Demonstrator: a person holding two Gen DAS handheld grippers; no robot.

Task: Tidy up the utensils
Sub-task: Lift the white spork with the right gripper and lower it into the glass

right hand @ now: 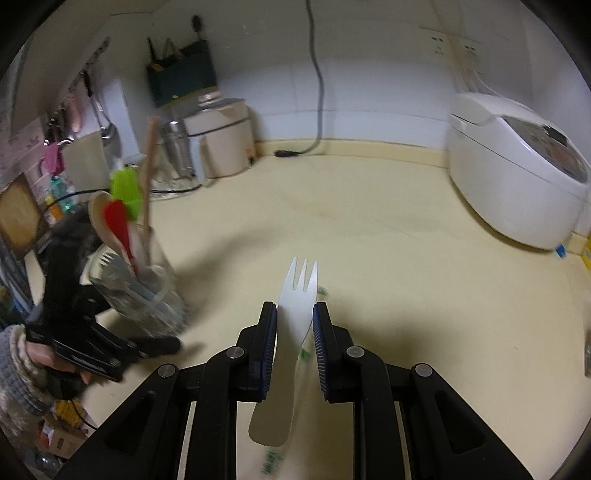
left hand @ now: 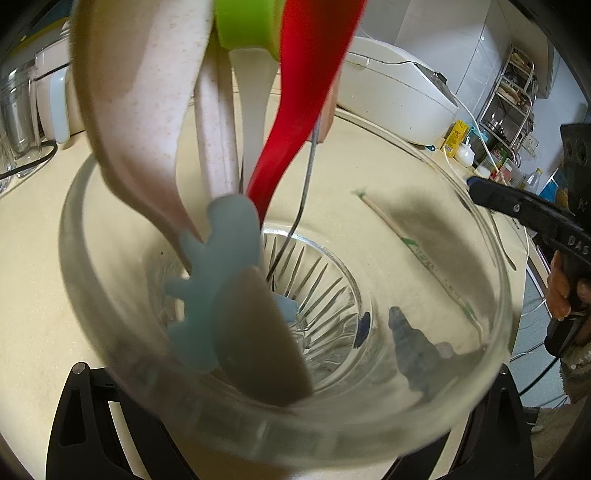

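Note:
My left gripper (left hand: pixel 291 424) is shut on a clear glass jar (left hand: pixel 491 280), tilted toward the camera. Inside stand a red spatula (left hand: pixel 306 107), a speckled pink spoon (left hand: pixel 144 122), a green brush (left hand: pixel 245 22), a pale blue fork (left hand: pixel 218 266) and a metal fork (left hand: pixel 306 199). The jar also shows at the left of the right wrist view (right hand: pixel 147 299). My right gripper (right hand: pixel 294 314) has its pads on either side of a white plastic fork (right hand: pixel 295 314), tines forward, above the counter. A wrapped chopstick (left hand: pixel 417 251) lies on the counter behind the jar.
A white rice cooker (right hand: pixel 517 177) stands at the right on the cream counter (right hand: pixel 388 240). A beige canister (right hand: pixel 225 140) and a steel pot (right hand: pixel 177 155) stand at the back left. A power cord (right hand: pixel 317 92) hangs down the wall.

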